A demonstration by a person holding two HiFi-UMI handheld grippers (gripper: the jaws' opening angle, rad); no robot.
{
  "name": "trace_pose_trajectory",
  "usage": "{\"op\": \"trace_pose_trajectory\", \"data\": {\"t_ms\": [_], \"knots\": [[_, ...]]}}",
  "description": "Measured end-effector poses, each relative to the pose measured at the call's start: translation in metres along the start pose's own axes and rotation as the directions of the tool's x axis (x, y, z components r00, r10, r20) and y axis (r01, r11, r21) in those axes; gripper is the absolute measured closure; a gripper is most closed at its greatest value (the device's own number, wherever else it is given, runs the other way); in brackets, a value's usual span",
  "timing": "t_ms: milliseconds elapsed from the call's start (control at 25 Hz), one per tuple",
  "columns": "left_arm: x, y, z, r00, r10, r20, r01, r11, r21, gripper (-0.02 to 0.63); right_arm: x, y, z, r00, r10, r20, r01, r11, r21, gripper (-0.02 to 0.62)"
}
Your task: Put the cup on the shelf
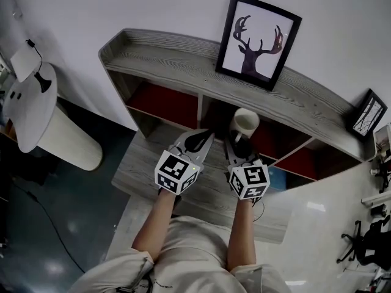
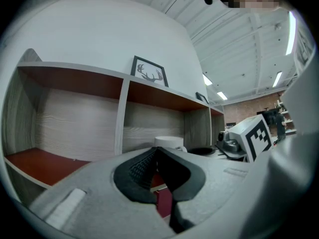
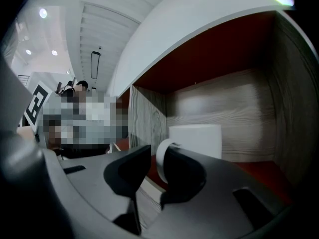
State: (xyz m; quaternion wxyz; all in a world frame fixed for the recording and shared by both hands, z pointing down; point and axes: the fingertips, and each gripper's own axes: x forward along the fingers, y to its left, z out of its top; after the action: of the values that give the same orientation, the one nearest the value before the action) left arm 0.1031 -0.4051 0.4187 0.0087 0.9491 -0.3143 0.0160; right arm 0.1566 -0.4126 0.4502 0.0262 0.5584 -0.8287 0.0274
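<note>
- White wall backs the grey wood shelf point(image 1: 183, 57); a framed deer picture point(image 1: 256, 41) leans on its top, ahead of and above both your grippers.
- Your right gripper point(image 3: 152, 156) has its jaws apart. The handle point(image 3: 161, 161) of the white cup point(image 3: 195, 141) sits between them, against the right-hand pad, with a gap showing on the left-hand side.
- The cup stands upright just ahead of that gripper on the red floor of a shelf compartment, with a wooden divider to its left.
- Your left gripper point(image 2: 156, 151) has its jaw tips together and nothing between them; it sits just left of the right gripper, pointing into the shelf.
- The only print visible is the black-and-white square markers on each gripper's cube point(image 1: 178, 171).
</note>
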Motion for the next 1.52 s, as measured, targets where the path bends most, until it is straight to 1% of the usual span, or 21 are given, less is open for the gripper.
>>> {"op": "trace_pose_trajectory", "data": {"t_ms": [520, 680, 960, 1080, 1200, 1280, 1400, 1520], "knots": [[0.006, -0.013, -0.004, 1.000, -0.024, -0.011, 0.024, 1.000, 0.004, 0.597, -0.010, -0.008, -0.001, 1.000, -0.024, -0.002, 0.024, 1.000, -0.011, 0.512], [0.006, -0.016, -0.004, 0.999, -0.032, -0.015, 0.032, 0.999, 0.007, 0.597, -0.014, -0.011, -0.002, 1.000, -0.030, 0.005, 0.030, 1.000, 0.006, 0.512], [0.003, -0.020, -0.003, 0.999, -0.038, -0.013, 0.038, 0.999, 0.011, 0.597, -0.022, -0.016, -0.002, 0.998, -0.068, 0.002, 0.068, 0.998, -0.011, 0.512], [0.002, -0.024, 0.000, 0.999, -0.045, -0.012, 0.045, 0.999, 0.015, 0.597, -0.027, -0.021, -0.003, 0.997, -0.081, 0.012, 0.081, 0.997, 0.006, 0.512], [-0.001, -0.028, 0.007, 0.999, -0.050, 0.003, 0.050, 0.999, 0.021, 0.597, -0.036, -0.030, -0.004, 0.992, -0.125, 0.020, 0.124, 0.992, 0.014, 0.512], [-0.004, -0.031, 0.009, 0.999, -0.051, 0.007, 0.051, 0.998, 0.024, 0.597, -0.042, -0.039, -0.004, 0.983, -0.184, 0.021, 0.184, 0.983, 0.008, 0.512], [-0.006, -0.037, 0.007, 0.998, -0.055, 0.001, 0.055, 0.998, 0.028, 0.597, -0.049, -0.053, -0.004, 0.961, -0.276, 0.017, 0.276, 0.961, 0.009, 0.512], [-0.007, -0.042, 0.005, 0.998, -0.059, -0.008, 0.059, 0.998, 0.036, 0.597, -0.052, -0.056, -0.006, 0.954, -0.299, 0.012, 0.299, 0.954, 0.003, 0.512]]}}
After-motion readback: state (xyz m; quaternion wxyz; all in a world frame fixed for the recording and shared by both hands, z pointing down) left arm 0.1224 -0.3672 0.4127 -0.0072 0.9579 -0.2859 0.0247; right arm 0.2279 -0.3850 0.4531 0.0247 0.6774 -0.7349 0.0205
